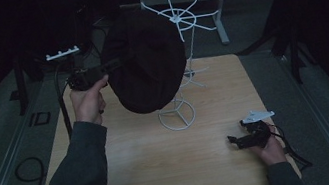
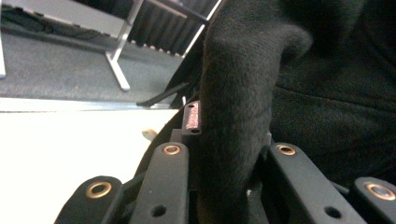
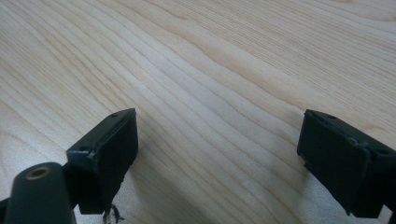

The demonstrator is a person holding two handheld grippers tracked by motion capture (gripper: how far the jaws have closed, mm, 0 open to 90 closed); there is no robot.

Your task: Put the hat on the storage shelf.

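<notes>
The left gripper (image 1: pixel 106 67) is clenched on the edge of a black hat (image 1: pixel 147 60), holding it up over the far middle of the table (image 1: pixel 166 173), against a white wire stand (image 1: pixel 178 34). The right gripper (image 1: pixel 236 140) rests near the table's right edge, its jaws spread wide with nothing between them.

Table (image 1: pixel 164 163) is seen from above, facing forward. Left gripper view is pressed close to the dark hat (image 2: pixel 243 116), also seen from above. Right gripper view faces tabletop closely.
</notes>
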